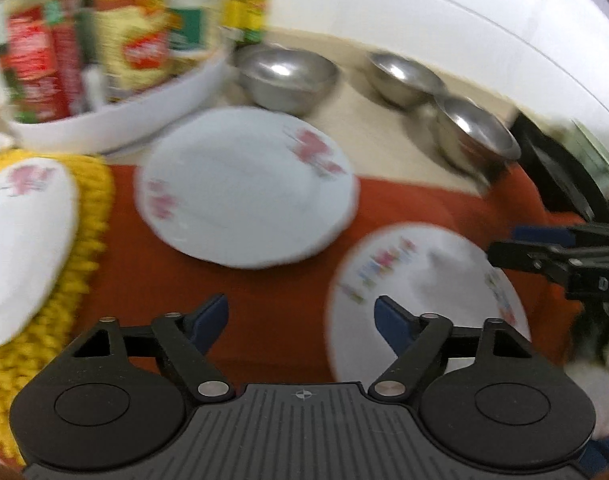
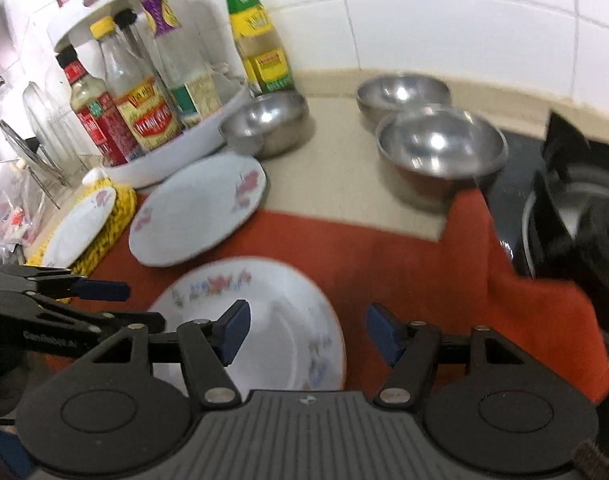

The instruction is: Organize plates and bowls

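Three white floral plates lie apart. One plate (image 1: 244, 188) (image 2: 196, 210) sits mid-counter, half on the red cloth (image 1: 264, 288) (image 2: 404, 264). A near plate (image 1: 420, 292) (image 2: 264, 320) lies on the cloth. A third plate (image 1: 20, 240) (image 2: 80, 226) rests on a yellow mat (image 1: 88, 216). Three steel bowls (image 1: 288, 76) (image 1: 404, 76) (image 1: 476, 132) (image 2: 264, 122) (image 2: 402, 94) (image 2: 440, 152) stand behind. My left gripper (image 1: 302, 320) is open above the cloth. My right gripper (image 2: 308, 332) is open over the near plate's right edge.
A white turntable rack (image 2: 184, 148) (image 1: 124, 120) with sauce bottles stands at the back left. A green-capped bottle (image 2: 256, 36) stands beside it. A black stove (image 2: 564, 208) lies to the right. A dish rack (image 2: 36, 152) is at far left.
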Motion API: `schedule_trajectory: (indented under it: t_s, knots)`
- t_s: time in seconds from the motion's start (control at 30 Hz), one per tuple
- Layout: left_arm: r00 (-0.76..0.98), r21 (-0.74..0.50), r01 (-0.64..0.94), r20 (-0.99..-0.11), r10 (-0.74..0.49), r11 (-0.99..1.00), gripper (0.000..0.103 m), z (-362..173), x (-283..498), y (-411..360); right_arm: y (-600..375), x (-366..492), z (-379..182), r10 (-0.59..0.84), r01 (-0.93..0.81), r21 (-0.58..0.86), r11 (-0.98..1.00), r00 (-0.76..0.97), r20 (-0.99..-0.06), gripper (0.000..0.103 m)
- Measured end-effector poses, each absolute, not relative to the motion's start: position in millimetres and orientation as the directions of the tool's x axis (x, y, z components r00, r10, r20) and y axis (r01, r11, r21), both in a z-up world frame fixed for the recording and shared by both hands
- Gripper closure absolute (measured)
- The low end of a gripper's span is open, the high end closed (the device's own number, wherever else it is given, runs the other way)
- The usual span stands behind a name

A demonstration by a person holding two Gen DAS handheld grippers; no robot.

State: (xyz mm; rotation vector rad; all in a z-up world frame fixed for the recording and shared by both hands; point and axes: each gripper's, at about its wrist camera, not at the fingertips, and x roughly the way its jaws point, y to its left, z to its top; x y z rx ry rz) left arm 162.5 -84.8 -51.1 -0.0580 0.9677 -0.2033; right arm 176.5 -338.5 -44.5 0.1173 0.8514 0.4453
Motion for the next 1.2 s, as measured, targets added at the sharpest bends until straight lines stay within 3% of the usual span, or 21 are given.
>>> schedule_trajectory:
  t_s: [0.3,0.67,0.9,0.97,1.03,1.2]
  knots:
    - [0.609,-0.203,-0.019,-0.779,-0.150,0.979,0.015,-49.3,189.4,-52.7,-294.8,241.5,-42.6,0.499,-0.424,0.295,0.856,0.534,-0.682,0.038]
    - [0.570,-0.243,-0.063,-0.805,-0.165,0.968,0.017,-75.5,230.1,-38.4,-256.4,306.7,-69.5,0.493,-0.403,0.318,0.858,0.476,-0.728,0.038]
    - [0.595,-0.194,-0.075,-0.796,-0.112,0.978,0.016,-79.1,243.3,-40.8,-246.0,318.5,-78.4,0.548,-0.452,0.353,0.819,0.435,-0.715,0.038]
    - [0.598,-0.181,-0.071,-0.795,-0.103,0.981,0.014,-79.6,247.6,-42.0,-243.7,320.7,-78.6,0.559,-0.462,0.358,0.811,0.435,-0.706,0.040]
    - [0.605,-0.184,-0.074,-0.790,-0.102,0.980,0.013,-80.6,250.4,-40.9,-242.2,324.0,-78.3,0.582,-0.468,0.385,0.795,0.415,-0.699,0.048]
    - [0.602,-0.175,-0.072,-0.792,-0.098,0.982,0.008,-82.8,260.2,-44.4,-238.0,329.0,-79.6,0.603,-0.479,0.402,0.780,0.404,-0.688,0.052]
